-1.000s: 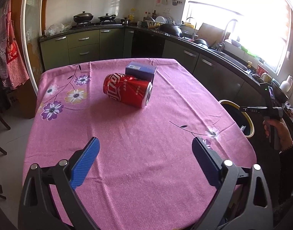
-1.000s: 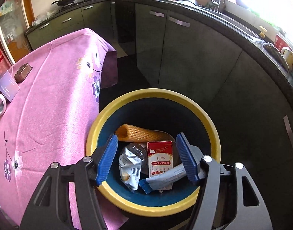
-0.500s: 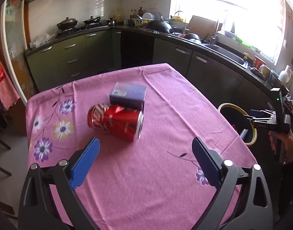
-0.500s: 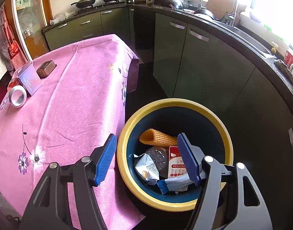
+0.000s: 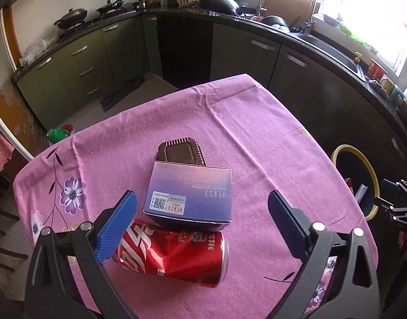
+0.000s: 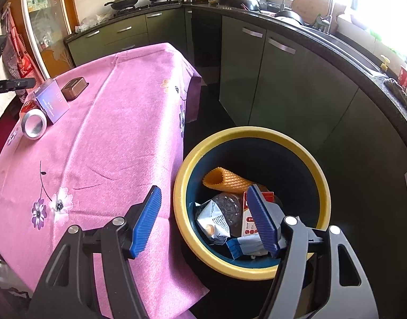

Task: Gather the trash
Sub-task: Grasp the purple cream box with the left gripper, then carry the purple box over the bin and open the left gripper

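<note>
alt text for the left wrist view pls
The open left hand-held gripper hangs over a pink floral tablecloth, above a dented red soda can on its side. A purple box lies just beyond the can, a brown tray behind it, and a yellow-rimmed bin at right.

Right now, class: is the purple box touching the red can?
Touching. In the left wrist view the box rests against the can, with no cloth between them.

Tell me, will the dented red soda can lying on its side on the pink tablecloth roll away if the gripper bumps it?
The dented red soda can probably rolls a little, since it lies on its round side. The purple cardboard box close behind it likely stops it going far. Its crumpled wall suggests it's empty, light and easily squashed.
</note>
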`<action>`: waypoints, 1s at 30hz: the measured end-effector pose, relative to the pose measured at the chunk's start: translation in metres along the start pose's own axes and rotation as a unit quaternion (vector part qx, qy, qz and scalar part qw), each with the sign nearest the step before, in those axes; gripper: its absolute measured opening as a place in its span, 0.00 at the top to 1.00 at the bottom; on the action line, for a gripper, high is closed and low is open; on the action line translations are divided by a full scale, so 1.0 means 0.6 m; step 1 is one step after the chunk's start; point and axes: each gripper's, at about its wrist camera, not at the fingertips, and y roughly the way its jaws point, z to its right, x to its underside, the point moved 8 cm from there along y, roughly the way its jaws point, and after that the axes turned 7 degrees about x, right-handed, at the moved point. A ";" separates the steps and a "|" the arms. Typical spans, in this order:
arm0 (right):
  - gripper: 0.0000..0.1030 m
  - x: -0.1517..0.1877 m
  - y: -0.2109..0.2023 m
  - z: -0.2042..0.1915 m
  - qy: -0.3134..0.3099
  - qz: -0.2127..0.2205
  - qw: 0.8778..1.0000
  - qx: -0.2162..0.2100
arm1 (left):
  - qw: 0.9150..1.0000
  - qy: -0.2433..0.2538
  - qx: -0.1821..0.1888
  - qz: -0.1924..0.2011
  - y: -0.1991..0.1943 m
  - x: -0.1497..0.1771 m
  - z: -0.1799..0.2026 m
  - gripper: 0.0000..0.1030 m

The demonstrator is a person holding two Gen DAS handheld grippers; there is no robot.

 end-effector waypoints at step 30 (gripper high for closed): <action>0.35 0.002 -0.001 -0.031 -0.012 -0.005 0.999 -0.031 | 0.996 0.013 -0.020 -0.081 0.082 0.016 -0.003 0.29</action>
